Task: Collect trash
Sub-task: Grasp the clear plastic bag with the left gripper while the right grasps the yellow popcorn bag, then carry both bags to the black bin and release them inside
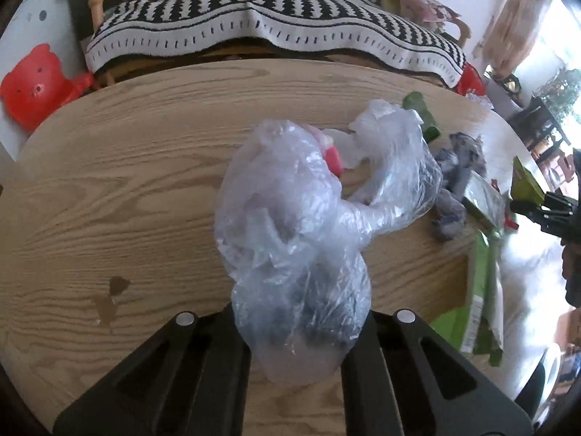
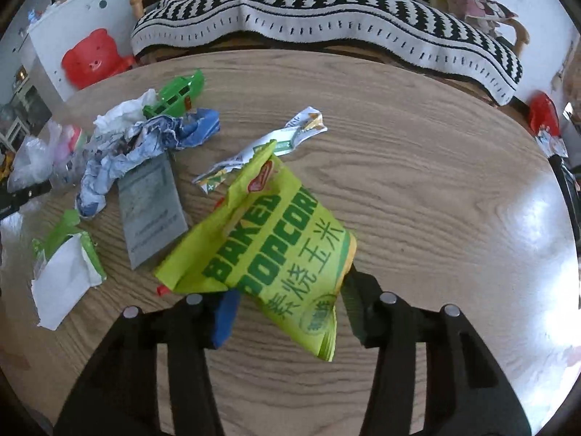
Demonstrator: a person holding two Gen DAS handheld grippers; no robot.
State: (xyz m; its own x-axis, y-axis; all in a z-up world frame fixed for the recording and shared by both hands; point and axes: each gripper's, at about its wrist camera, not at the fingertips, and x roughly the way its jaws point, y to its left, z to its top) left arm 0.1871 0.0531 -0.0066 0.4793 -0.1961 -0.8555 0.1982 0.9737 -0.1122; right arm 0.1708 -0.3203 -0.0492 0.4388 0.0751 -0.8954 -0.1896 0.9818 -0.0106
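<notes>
My left gripper [image 1: 296, 330] is shut on a clear plastic bag [image 1: 301, 218] that holds some trash and hangs over the wooden table [image 1: 127, 181]. My right gripper [image 2: 287, 301] is shut on a green baked popcorn bag [image 2: 268, 250] and holds it above the table [image 2: 417, 181]. More trash lies to its left: a crumpled blue-white wrapper [image 2: 145, 145], a grey card [image 2: 152, 210], a white-green wrapper [image 2: 261, 152], a green-white packet [image 2: 65, 272] and white tissue [image 2: 123, 112]. The clear bag shows at the far left [image 2: 32, 160].
A green toy car [image 2: 178, 94] lies by the trash pile. A sofa with a black-and-white striped blanket [image 1: 272, 25] stands behind the table. A red bear-shaped stool [image 1: 36, 87] is at the back left. A brown stain [image 1: 112, 294] marks the tabletop.
</notes>
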